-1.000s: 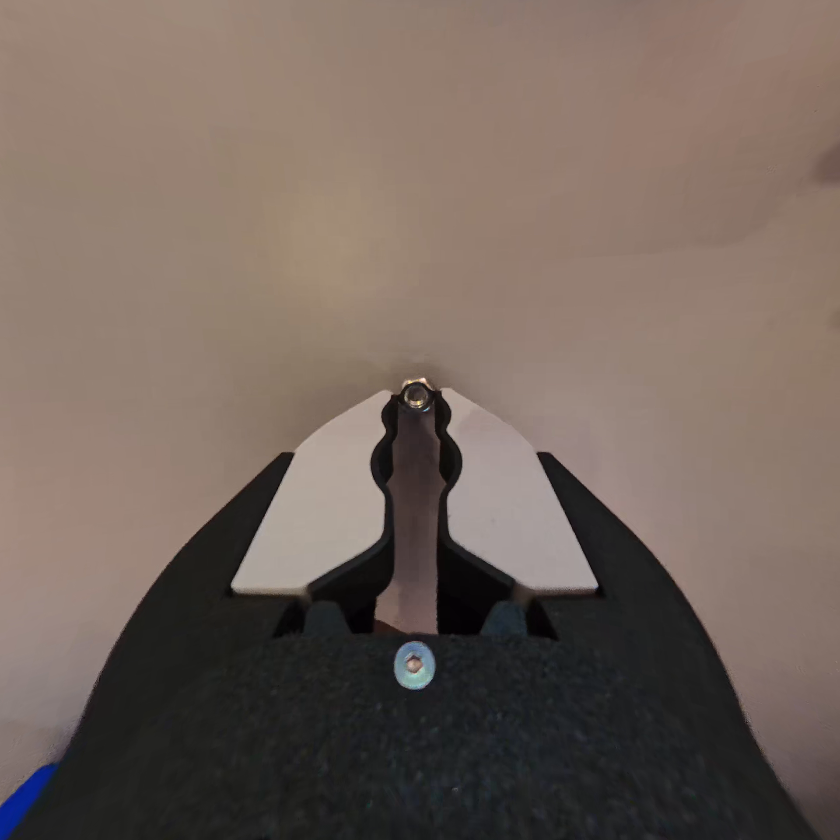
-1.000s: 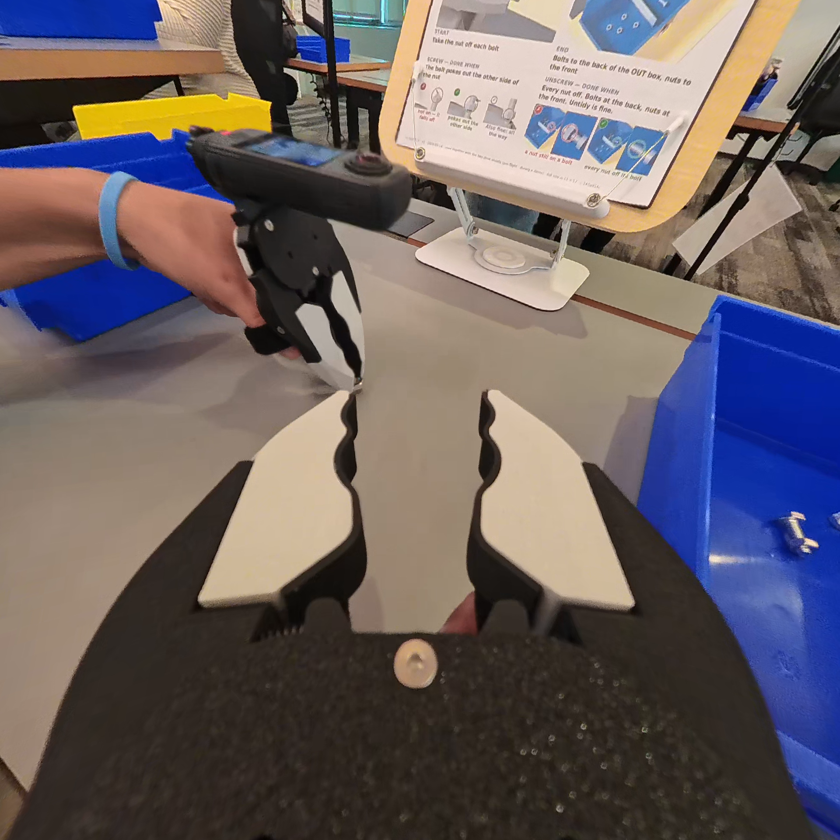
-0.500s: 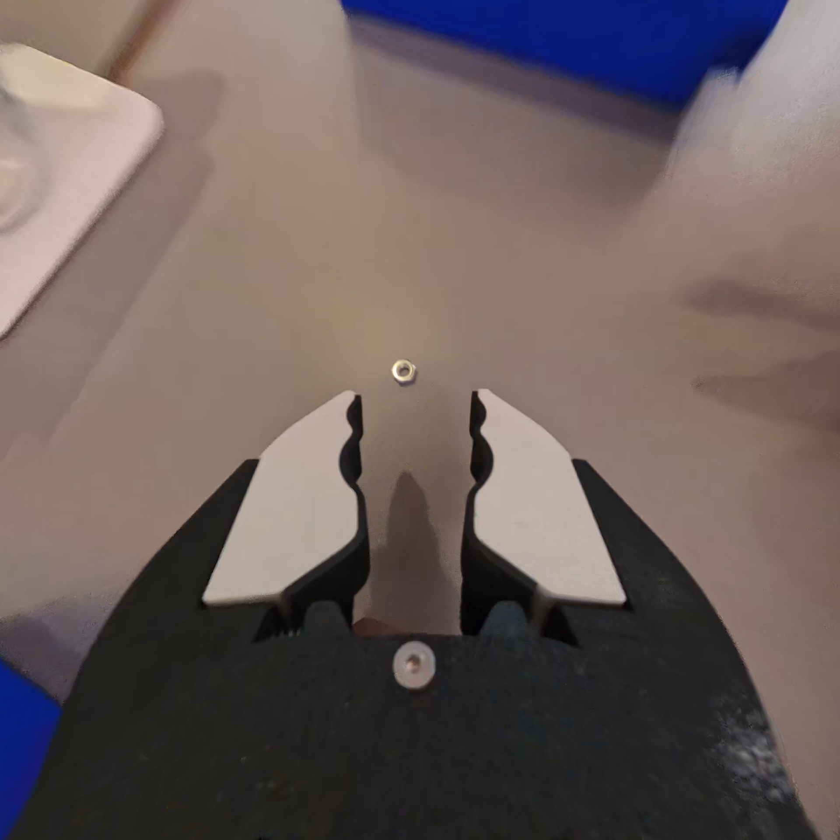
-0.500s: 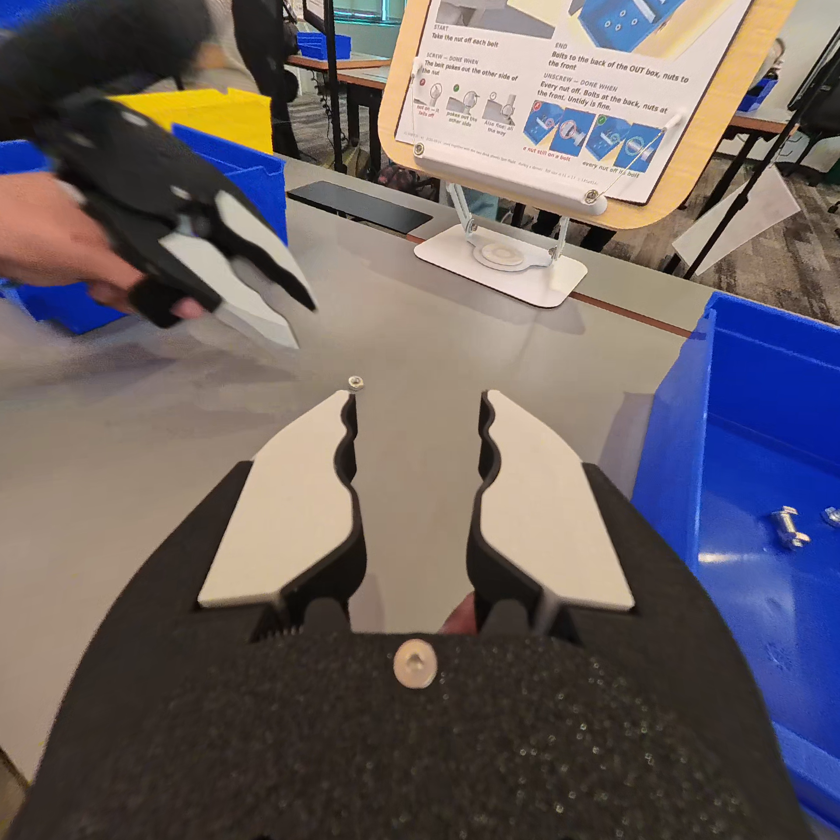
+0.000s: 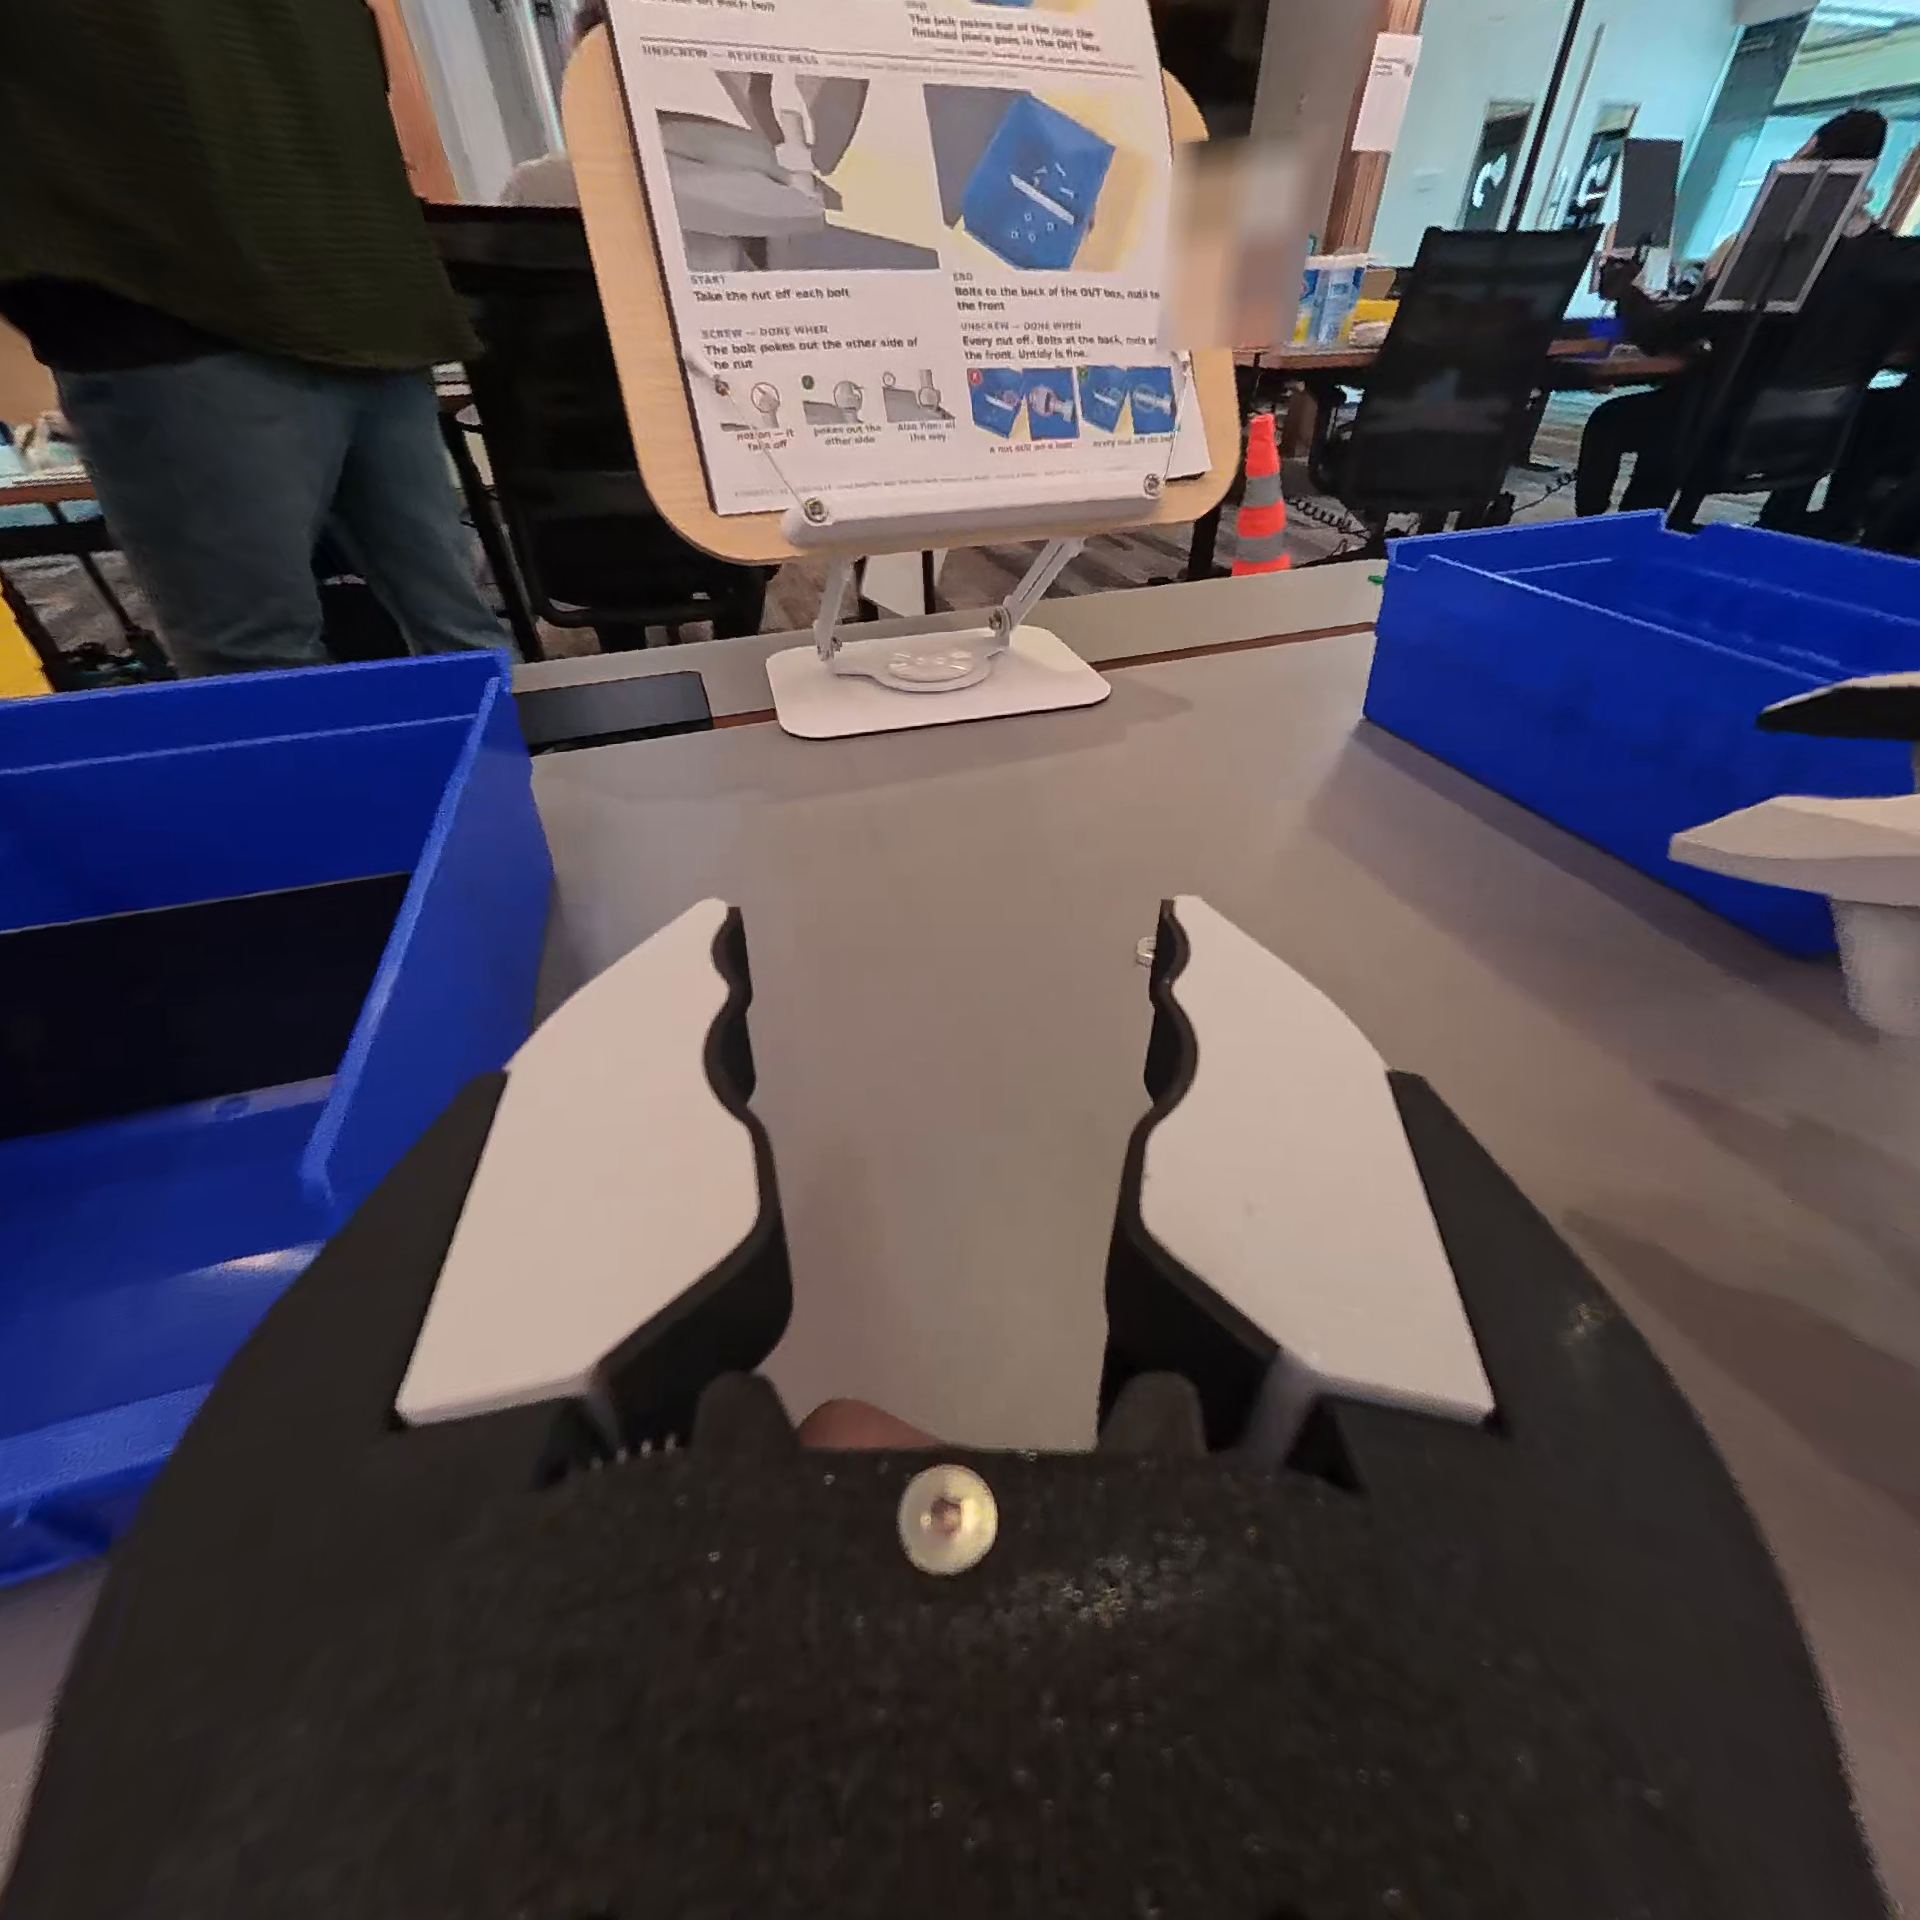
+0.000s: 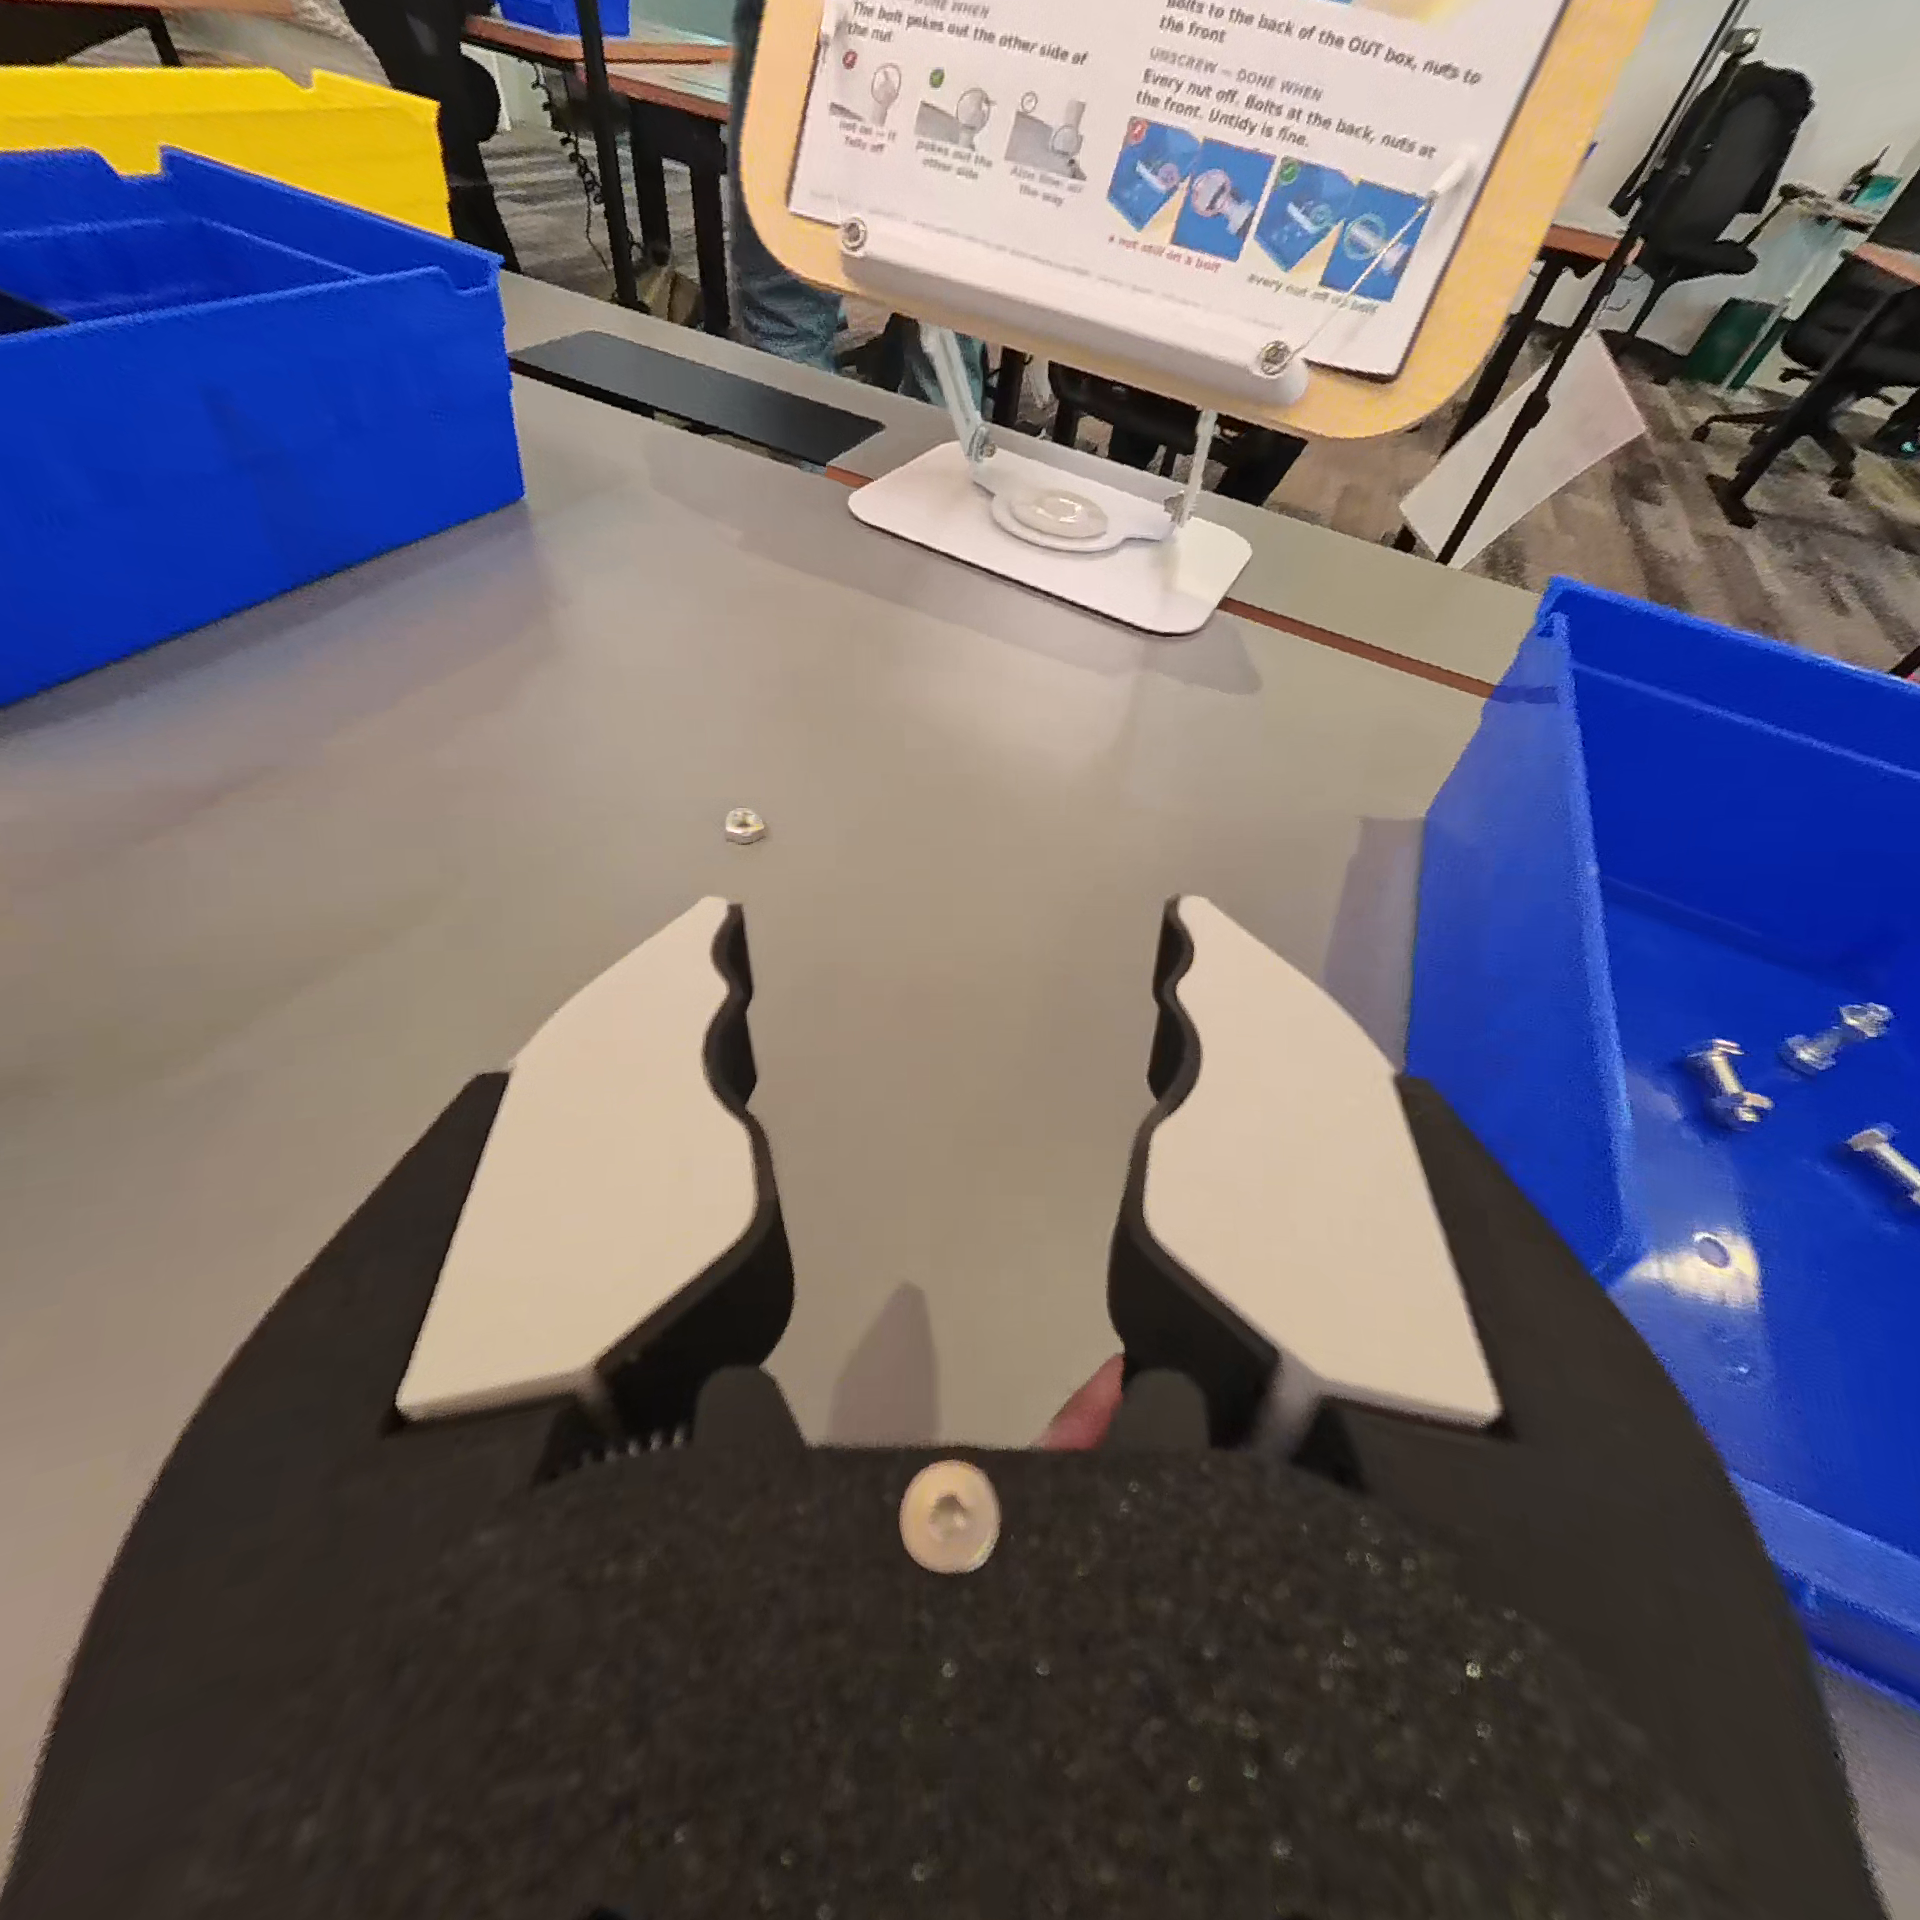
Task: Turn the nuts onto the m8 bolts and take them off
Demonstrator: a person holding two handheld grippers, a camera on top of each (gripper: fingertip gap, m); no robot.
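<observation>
A small silver nut (image 6: 745, 826) lies loose on the grey table (image 6: 935, 748), a little ahead of my right gripper's left fingertip. In the left wrist view the nut (image 5: 1145, 948) peeks out beside the right fingertip. My left gripper (image 5: 945, 925) is open wide and empty above the table. My right gripper (image 6: 951, 920) is open wide and empty. Its fingertips (image 5: 1808, 847) show at the right edge of the left wrist view. Several silver bolts (image 6: 1725, 1086) lie in the blue bin (image 6: 1507, 935) on the right.
A blue bin (image 5: 312, 935) stands at the left, also seen in the right wrist view (image 6: 249, 416). An instruction board on a white stand (image 6: 1049, 530) stands at the table's far edge. A yellow bin (image 6: 260, 125) is behind. A person stands beyond the table (image 5: 239, 416). It is some 15 centimetres from my right tips to the small silver nut (image 6: 745, 826).
My left gripper let go of the nut on the table, opened wide, lifted and drew back to the left. My right gripper opened wider and shifted slightly.
</observation>
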